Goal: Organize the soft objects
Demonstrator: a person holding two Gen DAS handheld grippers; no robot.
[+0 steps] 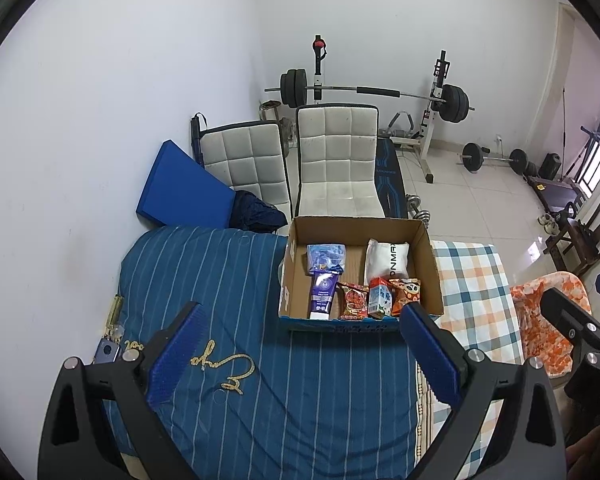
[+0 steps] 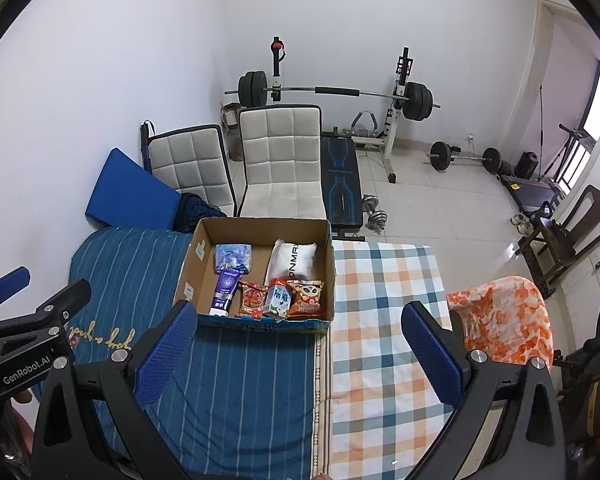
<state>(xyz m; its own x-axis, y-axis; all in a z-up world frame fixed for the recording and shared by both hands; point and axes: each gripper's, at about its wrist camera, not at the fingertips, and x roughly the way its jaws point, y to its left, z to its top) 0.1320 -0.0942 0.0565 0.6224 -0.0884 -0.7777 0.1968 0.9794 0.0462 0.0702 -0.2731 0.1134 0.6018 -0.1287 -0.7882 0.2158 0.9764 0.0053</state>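
An open cardboard box (image 1: 428, 256) (image 2: 328, 272) sits on a bed at the seam between a blue striped cover (image 1: 228, 280) and a checked sheet (image 2: 380, 320). In it lie a white pouch (image 1: 386, 258) (image 2: 294, 260), a blue packet (image 1: 326, 256), a purple tube (image 1: 322, 296) (image 2: 225, 290), a red snack bag (image 1: 353, 300), a milk carton (image 1: 380, 298) (image 2: 277, 300) and an orange snack bag (image 1: 406, 290) (image 2: 308, 298). My left gripper (image 1: 300, 344) and right gripper (image 2: 300, 340) are both open and empty, above the bed in front of the box.
An orange-white blanket (image 2: 504, 316) drapes a chair right of the bed. Two white padded chairs (image 1: 336, 160), a blue mat (image 1: 180, 188) and a barbell rack (image 1: 372, 92) stand behind the bed. Wooden chairs (image 2: 568, 232) stand on the tiled floor at the right.
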